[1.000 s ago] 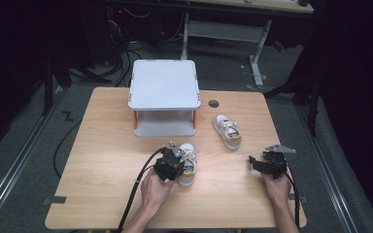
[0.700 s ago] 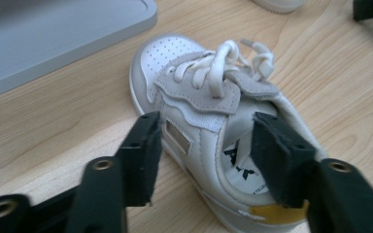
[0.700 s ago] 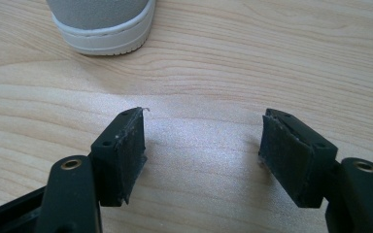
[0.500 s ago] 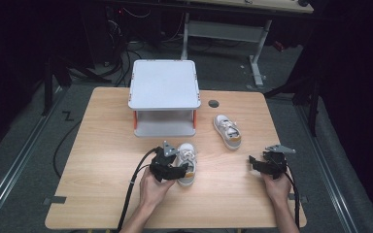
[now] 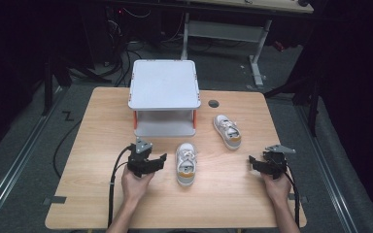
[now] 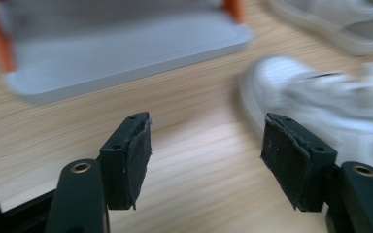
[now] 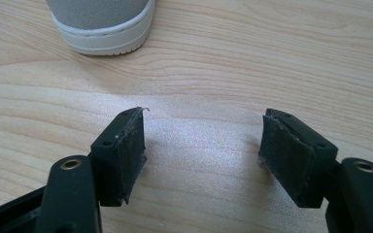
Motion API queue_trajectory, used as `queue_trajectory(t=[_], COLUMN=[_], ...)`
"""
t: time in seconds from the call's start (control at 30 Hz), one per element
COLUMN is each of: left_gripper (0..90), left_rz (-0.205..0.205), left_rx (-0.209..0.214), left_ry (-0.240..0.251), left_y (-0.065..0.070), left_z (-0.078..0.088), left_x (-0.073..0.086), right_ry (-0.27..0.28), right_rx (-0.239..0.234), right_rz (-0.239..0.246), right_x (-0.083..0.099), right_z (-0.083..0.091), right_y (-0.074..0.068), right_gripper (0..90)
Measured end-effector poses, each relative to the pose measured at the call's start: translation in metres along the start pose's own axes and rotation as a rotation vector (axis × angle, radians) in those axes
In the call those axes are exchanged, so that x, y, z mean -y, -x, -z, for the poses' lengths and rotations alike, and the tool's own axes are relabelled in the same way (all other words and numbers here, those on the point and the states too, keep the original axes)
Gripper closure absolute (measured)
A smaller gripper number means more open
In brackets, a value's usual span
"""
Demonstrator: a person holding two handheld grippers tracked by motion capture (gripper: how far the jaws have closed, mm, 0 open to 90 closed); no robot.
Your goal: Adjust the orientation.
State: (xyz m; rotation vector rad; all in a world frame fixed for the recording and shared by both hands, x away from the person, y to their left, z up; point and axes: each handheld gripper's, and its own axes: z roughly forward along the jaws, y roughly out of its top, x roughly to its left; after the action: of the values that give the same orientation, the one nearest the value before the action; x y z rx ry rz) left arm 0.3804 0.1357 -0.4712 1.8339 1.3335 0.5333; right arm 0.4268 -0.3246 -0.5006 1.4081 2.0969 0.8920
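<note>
One overhead camera, two riding low on the grippers

The high view looks forward and down from above the person's side, taking in the whole table [image 5: 97, 194] from afar. Each gripper view sits close over the wood, facing along its own jaws — the left toward the grey stand [image 6: 126, 58] and the near shoe [image 6: 320, 104], both shared with the high view.

A small white shoe [image 5: 186, 163] with laces and a tan heel lies upright on the worktop, toe pointing away. A matching second shoe [image 5: 227, 131] lies farther back, angled, apart from it.
</note>
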Motion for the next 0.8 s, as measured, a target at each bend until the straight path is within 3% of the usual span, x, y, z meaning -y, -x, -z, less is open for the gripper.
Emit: queue_trajectory(t=[0.03,0.07,0.1,0.17,0.2,0.23,0.33,0.43,0.53,0.8], left_gripper=[35.6,35.7,35.8,36.0,36.2,36.5,36.6,36.6,36.6,38.3], left_rz=[-0.002,-0.002,-0.003,-0.005,-0.005,-0.009,0.027,0.037,0.011,0.031], left_rx=[-0.048,-0.048,-0.085,-0.124,-0.124,-0.159,-0.173,-0.192,-0.214,-0.223], left_ry=[-0.015,-0.015,-0.03,-0.033,-0.033,-0.028,-0.028,-0.043,-0.077,-0.069], left_y=[-0.009,-0.009,-0.019,-0.026,-0.026,-0.033,-0.042,-0.047,-0.053,-0.055], left_z=[-0.005,-0.005,-0.01,-0.012,-0.012,-0.014,-0.017,-0.021,-0.025,-0.024], left_x=[0.002,0.002,0.004,0.005,0.005,0.006,0.008,0.01,0.014,0.017], right_ry=[0.0,0.001,0.001,0.005,0.006,0.006,0.009,0.011,0.011,-0.008], right_rx=[-0.001,-0.002,-0.004,-0.011,-0.011,-0.011,-0.019,-0.018,-0.017,-0.021], right_rz=[0.0,0.002,0.001,0.009,0.011,0.012,0.016,0.017,0.015,0.022], right_x=[0.0,0.0,0.0,0.0,0.0,0.0,0.0,0.0,0.0,-0.003], right_z=[0.0,0.0,0.0,0.0,0.0,0.0,0.001,0.001,0.001,0.001], right_y=[0.0,0.0,-0.001,-0.001,-0.001,-0.001,-0.001,-0.002,-0.002,-0.003], right_gripper=[33.2,34.2,35.6,37.8,38.4,38.8,42.6,44.6,44.7,48.6])
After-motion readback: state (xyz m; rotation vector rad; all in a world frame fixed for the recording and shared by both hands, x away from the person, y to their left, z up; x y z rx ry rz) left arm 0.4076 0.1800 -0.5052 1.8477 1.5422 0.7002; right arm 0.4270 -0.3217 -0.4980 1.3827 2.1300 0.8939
